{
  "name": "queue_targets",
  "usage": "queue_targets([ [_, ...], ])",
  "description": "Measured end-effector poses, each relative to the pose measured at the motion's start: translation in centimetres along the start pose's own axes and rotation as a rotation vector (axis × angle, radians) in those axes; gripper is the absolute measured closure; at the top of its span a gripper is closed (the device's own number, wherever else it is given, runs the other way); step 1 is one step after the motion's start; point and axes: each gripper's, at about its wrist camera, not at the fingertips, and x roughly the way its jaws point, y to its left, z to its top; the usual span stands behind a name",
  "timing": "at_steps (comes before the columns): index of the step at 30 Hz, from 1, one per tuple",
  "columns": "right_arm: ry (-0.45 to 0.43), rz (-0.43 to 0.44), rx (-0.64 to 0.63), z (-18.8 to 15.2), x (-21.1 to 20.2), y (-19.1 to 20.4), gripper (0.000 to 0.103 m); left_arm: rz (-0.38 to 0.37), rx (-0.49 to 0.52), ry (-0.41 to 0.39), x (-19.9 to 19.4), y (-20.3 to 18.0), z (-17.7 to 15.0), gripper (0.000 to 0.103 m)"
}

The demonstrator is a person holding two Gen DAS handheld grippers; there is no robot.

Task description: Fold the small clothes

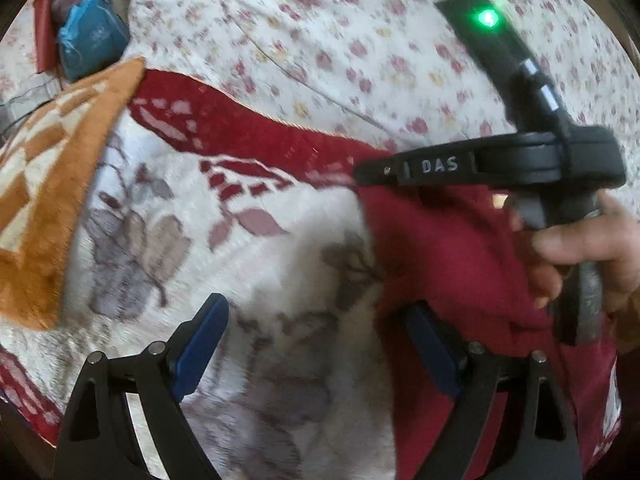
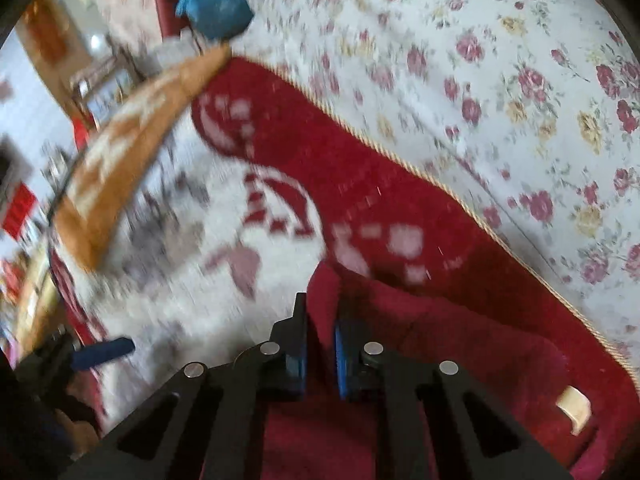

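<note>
A dark red garment [image 2: 460,344] lies bunched on a red-and-white blanket [image 2: 192,288]. My right gripper [image 2: 320,340] is shut on a raised fold of this garment, and the cloth stands up between its blue pads. In the left wrist view the same garment [image 1: 436,248] spreads to the right. The right gripper [image 1: 362,170] comes in side-on from the right there, held by a hand [image 1: 584,252]. My left gripper [image 1: 318,346] hangs open over the blanket's white part. Its right finger [image 1: 432,354] is at the garment's edge, and nothing is between the pads.
An orange checked cloth [image 1: 48,184] lies folded over the blanket's left corner. A floral bedsheet [image 1: 320,32] covers the area beyond the blanket's red border [image 1: 248,128]. A blue bag [image 1: 92,40] sits at the far left, with blurred room clutter beyond it.
</note>
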Motion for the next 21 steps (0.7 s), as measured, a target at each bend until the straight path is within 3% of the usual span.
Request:
queue_targets([
  [3,0.039,-0.02,0.003,0.1,2.9,0.6,0.091,0.019,-0.021,0.016,0.4,1.1,0.2,0.014],
  [5,0.031,-0.027,0.02,-0.3,3.5,0.7,0.081,0.033,-0.049,0.024,0.5,1.8,0.3,0.014],
  [6,0.018,-0.011,0.048,-0.4,2.6,0.4,0.077,0.039,-0.057,0.022,0.4,2.1,0.3,0.014],
  [8,-0.012,0.024,0.084,-0.7,0.4,0.1,0.056,0.05,-0.07,0.001,-0.2,2.3,0.5,0.014],
  [9,-0.031,0.029,0.087,-1.1,-1.0,-0.1,0.051,0.049,-0.075,-0.011,-0.5,2.4,0.6,0.014],
  [11,-0.051,-0.06,0.08,-2.3,-4.6,-0.4,0.04,0.041,-0.081,-0.03,-0.8,2.1,0.8,0.014],
  [16,-0.026,-0.242,0.152,-7.7,-10.4,-2.6,0.039,0.021,-0.06,-0.044,-0.3,0.2,1.4,0.014],
  [21,0.015,-0.395,0.269,-14.4,-12.6,-6.3,0.039,0.079,0.003,0.057,3.2,-1.8,1.4,0.014],
])
